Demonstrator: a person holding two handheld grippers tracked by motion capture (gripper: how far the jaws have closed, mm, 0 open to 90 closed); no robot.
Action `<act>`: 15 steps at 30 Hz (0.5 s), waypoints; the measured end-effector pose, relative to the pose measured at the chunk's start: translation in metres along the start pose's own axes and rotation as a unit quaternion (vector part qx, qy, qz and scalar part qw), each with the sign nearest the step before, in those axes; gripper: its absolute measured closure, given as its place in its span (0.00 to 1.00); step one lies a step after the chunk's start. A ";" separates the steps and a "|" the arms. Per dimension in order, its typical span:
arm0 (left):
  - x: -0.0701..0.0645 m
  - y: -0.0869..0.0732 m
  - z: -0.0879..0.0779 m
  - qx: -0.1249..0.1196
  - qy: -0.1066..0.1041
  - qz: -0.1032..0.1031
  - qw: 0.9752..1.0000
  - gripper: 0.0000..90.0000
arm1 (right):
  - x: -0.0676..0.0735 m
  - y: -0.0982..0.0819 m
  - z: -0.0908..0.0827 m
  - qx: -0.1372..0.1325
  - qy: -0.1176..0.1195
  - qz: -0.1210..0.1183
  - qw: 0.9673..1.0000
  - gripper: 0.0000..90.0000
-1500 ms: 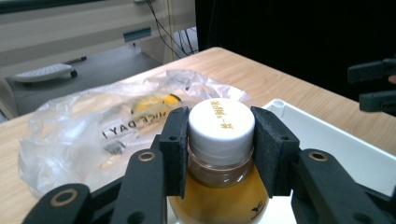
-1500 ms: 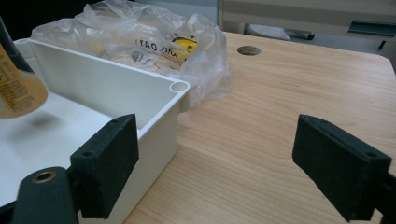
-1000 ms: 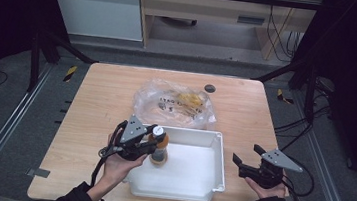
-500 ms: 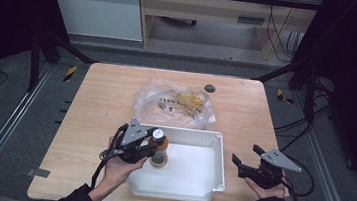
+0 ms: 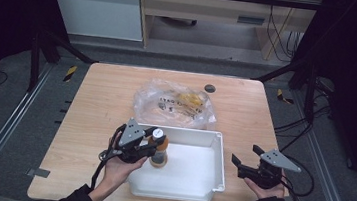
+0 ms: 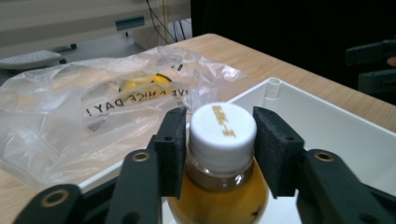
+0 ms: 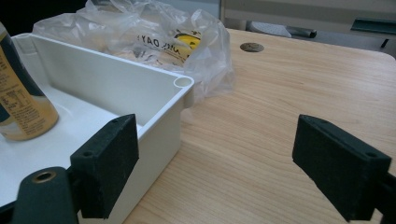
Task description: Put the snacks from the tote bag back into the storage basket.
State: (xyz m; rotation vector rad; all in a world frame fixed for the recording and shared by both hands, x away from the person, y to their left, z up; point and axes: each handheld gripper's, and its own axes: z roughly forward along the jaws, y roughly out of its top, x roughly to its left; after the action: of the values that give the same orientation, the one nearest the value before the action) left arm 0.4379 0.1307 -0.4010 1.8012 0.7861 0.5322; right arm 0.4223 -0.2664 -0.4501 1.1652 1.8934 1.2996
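left gripper: your left gripper [image 5: 154,145] sits at the left wall of the white bin [image 5: 219,150], jaws either side of the bottle [image 5: 158,151] at cap height. They have just been opening; in the left gripper view the near pad is at the cap's edge and a thin gap shows at the far pad, so it reads as released, the bottle between the pads but not squeezed.
left hand: your left hand [image 5: 119,167] holds that gripper from below, cable trailing toward the table edge.
bottle: stands inside the bin at its left end, base on the bin floor. Long axis vertical, white cap [image 6: 224,126] pointing up, amber liquid below it.
bin: on the wooden table [image 5: 101,102], near the front edge, between your two grippers.
bag: a clear plastic bag [image 5: 176,103] with printed text and something yellow inside lies just behind the bin, touching its rear rim.
right gripper: your right gripper [image 5: 246,158] is just right of the bin, jaws wide apart and gripping nothing. One pad [image 7: 109,163] is close beside the bin's outer wall; I cannot tell if it touches.
view differences: left gripper view gives the pad-to-cap gap and the cap print; right gripper view gives the bottle label [image 7: 16,100] and the bin corner post; high view gives the layout of both hands.
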 end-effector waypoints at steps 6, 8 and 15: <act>0.002 0.003 -0.007 -0.011 -0.005 -0.002 1.000 0.51 | 0.000 0.000 0.000 -0.001 -0.001 -0.001 1.000 0.16; 0.003 0.004 -0.010 -0.014 -0.004 -0.003 1.000 0.49 | 0.000 0.000 0.000 -0.001 -0.001 -0.002 1.000 0.16; 0.013 0.004 -0.021 -0.022 -0.014 -0.004 1.000 0.43 | -0.001 0.000 -0.001 -0.001 -0.003 -0.001 1.000 0.16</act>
State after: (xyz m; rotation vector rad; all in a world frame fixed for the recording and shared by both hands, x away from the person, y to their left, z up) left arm 0.4335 0.1524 -0.3899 1.7603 0.7559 0.5135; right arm 0.4221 -0.2671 -0.4501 1.1647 1.8881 1.2945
